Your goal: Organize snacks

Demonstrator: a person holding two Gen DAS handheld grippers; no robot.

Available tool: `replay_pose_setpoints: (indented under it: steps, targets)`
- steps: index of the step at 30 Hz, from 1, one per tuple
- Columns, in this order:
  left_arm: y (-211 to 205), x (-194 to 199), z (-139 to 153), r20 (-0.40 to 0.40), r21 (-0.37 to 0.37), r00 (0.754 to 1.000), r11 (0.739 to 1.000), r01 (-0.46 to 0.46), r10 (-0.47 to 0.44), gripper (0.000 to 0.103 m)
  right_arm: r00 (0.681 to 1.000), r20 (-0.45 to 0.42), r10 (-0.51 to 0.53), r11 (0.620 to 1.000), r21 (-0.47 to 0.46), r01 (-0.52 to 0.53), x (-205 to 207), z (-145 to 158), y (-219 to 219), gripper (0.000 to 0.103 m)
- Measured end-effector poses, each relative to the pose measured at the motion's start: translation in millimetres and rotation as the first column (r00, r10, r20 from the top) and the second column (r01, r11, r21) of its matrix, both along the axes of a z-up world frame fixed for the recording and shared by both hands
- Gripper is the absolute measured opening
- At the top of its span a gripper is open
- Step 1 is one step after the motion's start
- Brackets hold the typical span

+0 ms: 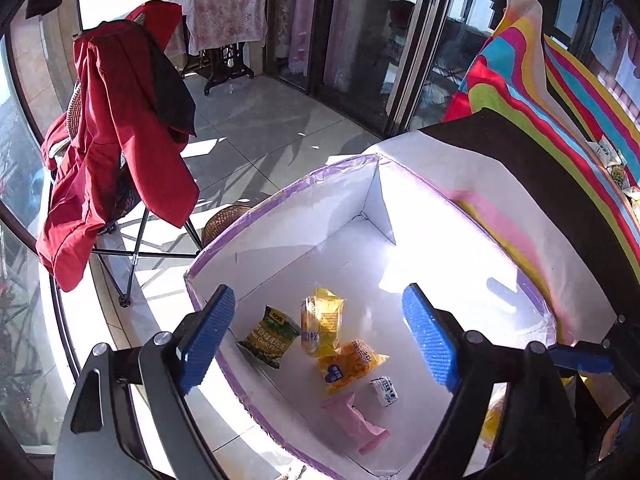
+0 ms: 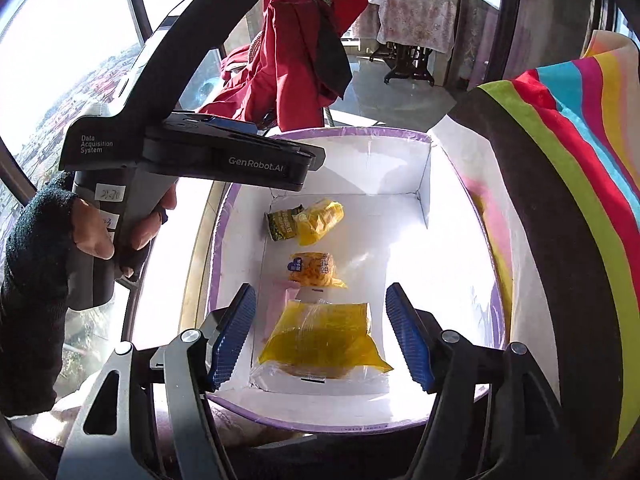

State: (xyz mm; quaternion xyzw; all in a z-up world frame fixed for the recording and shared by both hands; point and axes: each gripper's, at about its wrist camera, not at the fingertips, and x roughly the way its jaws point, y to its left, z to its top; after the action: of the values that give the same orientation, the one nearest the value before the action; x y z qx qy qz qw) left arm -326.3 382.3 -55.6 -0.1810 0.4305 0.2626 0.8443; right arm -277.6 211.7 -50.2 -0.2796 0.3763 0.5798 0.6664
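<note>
A white box with a purple rim (image 1: 280,196) holds several snacks: a green pack (image 1: 270,334), a yellow packet (image 1: 322,320), an orange packet (image 1: 352,364), a small white packet (image 1: 384,391) and a pink packet (image 1: 356,420). My left gripper (image 1: 318,289) hangs open above them with nothing between its blue pads. In the right wrist view my right gripper (image 2: 320,290) is open over the near end of the box (image 2: 348,132). A large yellow packet (image 2: 324,340) lies below and between its pads, untouched. A gloved hand (image 2: 100,232) holds the left tool's black body (image 2: 192,156).
A red jacket (image 1: 116,152) drapes a folding chair left of the box, with a wicker basket (image 1: 226,220) behind the rim. A striped cloth (image 1: 560,120) covers the surface on the right. Tiled floor and glass doors lie beyond, and a cloth-covered table (image 1: 228,20) stands far back.
</note>
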Motion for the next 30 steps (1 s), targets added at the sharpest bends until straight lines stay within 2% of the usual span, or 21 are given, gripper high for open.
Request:
replay_pose_setpoints:
  steps: [4,10,13,16,20,23,25,28,30]
  targets:
    - [9,-4,5,0.01,-0.006,0.998,0.998,-0.063,0.064,0.098,0.999,0.029,-0.02,0.999,0.03,0.019,4,10,-9,0.076]
    - [-5,13,17,0.026,0.024,0.997,0.997,-0.077,0.076,0.101,0.993,0.019,-0.118,0.99,0.075,0.116,31,25,-39,0.078]
    - [-25,32,27,0.057,0.011,0.998,1.0,-0.024,0.024,0.101,0.988,0.019,-0.151,0.983,0.112,0.148,43,39,-62,0.078]
    - [-51,55,42,0.101,-0.006,0.993,0.998,0.067,-0.066,0.101,0.978,0.047,-0.201,0.967,0.172,0.191,51,57,-92,0.078]
    - [-98,93,74,0.132,0.07,0.971,0.979,0.193,-0.201,0.101,0.956,0.049,-0.288,0.932,0.246,0.268,68,75,-139,0.08]
    - [-141,126,97,0.141,0.157,0.943,0.947,0.279,-0.301,0.101,0.919,0.062,-0.389,0.89,0.283,0.358,83,85,-178,0.082]
    - [-174,154,105,0.126,0.194,0.916,0.915,0.353,-0.38,0.101,0.884,0.049,-0.465,0.847,0.315,0.428,95,89,-207,0.082]
    - [-220,200,110,0.099,0.195,0.867,0.864,0.465,-0.489,0.101,0.815,0.036,-0.578,0.77,0.356,0.53,118,99,-255,0.085]
    - [-246,234,107,0.084,0.15,0.835,0.835,0.53,-0.544,0.101,0.754,0.026,-0.656,0.713,0.349,0.608,139,102,-284,0.087]
